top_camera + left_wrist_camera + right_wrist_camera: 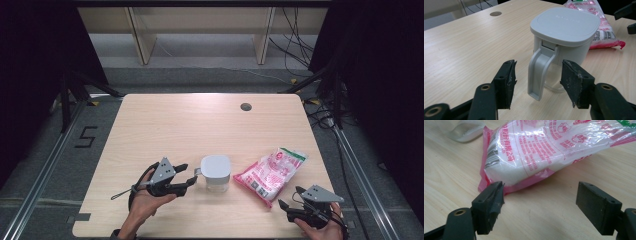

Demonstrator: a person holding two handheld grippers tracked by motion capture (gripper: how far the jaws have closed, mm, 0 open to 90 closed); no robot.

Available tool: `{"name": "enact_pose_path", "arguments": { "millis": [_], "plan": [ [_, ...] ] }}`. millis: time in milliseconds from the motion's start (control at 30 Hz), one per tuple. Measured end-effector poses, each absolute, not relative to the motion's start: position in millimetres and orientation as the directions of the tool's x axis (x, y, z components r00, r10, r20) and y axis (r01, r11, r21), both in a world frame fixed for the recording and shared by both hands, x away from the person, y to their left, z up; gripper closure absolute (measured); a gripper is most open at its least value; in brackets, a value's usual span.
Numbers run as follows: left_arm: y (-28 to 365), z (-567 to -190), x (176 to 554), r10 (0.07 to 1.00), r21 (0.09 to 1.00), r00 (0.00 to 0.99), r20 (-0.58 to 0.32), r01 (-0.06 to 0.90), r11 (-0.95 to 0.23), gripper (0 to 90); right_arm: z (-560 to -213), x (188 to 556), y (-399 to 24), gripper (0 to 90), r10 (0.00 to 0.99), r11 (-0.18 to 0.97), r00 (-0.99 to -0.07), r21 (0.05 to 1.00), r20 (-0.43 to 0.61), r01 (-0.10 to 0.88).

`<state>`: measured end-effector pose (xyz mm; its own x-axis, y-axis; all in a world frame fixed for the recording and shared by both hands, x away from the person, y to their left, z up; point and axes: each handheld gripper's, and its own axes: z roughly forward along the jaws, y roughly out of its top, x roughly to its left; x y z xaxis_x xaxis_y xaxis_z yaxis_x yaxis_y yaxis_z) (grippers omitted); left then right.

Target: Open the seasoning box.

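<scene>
- Lidded cup (216,173), clear-bodied with a grey lid and a grey handle (539,72), stands near the front middle of the wooden table (200,125).
- Just to its right lies a pink-and-white sealed bag (272,172) of white grains, slanted, close to the cup but apart from it.
- A small round grommet (246,106) sits far back on the tabletop.
- Left gripper (186,176) is held level at the cup's left; its jaws stand spread with the handle between them, pads clear of it.
- Right gripper (289,197) rests near the front right edge, jaws wide apart, aimed at the bag's near corner without touching.
</scene>
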<state>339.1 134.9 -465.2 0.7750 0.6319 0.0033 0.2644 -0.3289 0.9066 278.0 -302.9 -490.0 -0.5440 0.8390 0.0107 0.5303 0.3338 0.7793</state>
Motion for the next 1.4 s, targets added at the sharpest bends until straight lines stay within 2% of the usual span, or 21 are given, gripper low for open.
{"name": "enact_pose_path", "arguments": {
  "millis": [33,133,233,267,300,333,367,433,567,933,1400],
  "plan": [
    [136.7,-463.4,339.7,0.632,0.908,0.775,0.021,0.250,-0.337,51.8,-489.7,277.6,-302.8,22.8,0.842,0.339,-0.540,0.778,-0.001,0.528],
    [139.5,-459.9,339.0,0.662,0.922,0.749,-0.010,0.264,-0.284,60.6,-489.9,277.6,-302.8,22.7,0.842,0.339,-0.539,0.778,-0.001,0.529],
    [140.9,-454.4,337.1,0.682,0.930,0.731,-0.004,0.254,-0.265,72.9,-490.3,278.7,-303.3,22.7,0.836,0.338,-0.548,0.780,0.008,0.527],
    [141.4,-452.8,337.4,0.689,0.932,0.725,0.013,0.241,-0.271,79.5,-489.5,278.3,-303.3,22.7,0.842,0.343,-0.540,0.781,-0.009,0.522],
    [141.2,-451.4,337.9,0.694,0.933,0.720,0.010,0.243,-0.265,79.5,-489.5,278.3,-303.3,22.7,0.842,0.343,-0.540,0.781,-0.009,0.522],
    [140.5,-451.1,338.0,0.698,0.934,0.716,-0.005,0.253,-0.252,82.1,-489.8,279.2,-303.1,22.7,0.833,0.346,-0.553,0.780,-0.001,0.521],
    [140.4,-450.3,339.2,0.697,0.936,0.717,-0.009,0.251,-0.247,86.3,-489.4,276.2,-299.4,22.7,0.849,0.322,-0.528,0.772,0.019,0.547],
    [138.8,-449.4,342.4,0.688,0.944,0.724,-0.042,0.254,-0.210,88.2,-489.9,279.1,-301.5,22.8,0.829,0.361,-0.560,0.777,-0.013,0.516],
    [131.3,-446.5,345.1,0.664,0.945,0.744,-0.068,0.261,-0.196,89.1,-488.7,277.6,-300.7,22.8,0.836,0.348,-0.549,0.780,-0.008,0.519],
    [116.0,-441.4,351.3,0.625,0.955,0.776,-0.082,0.241,-0.173,89.2,-487.9,277.7,-299.8,23.1,0.835,0.354,-0.549,0.782,-0.018,0.513],
    [109.5,-448.8,354.2,0.622,0.945,0.776,-0.101,0.271,-0.184,88.7,-485.2,278.0,-299.5,24.3,0.821,0.355,-0.571,0.795,-0.013,0.491]
  ]
}}
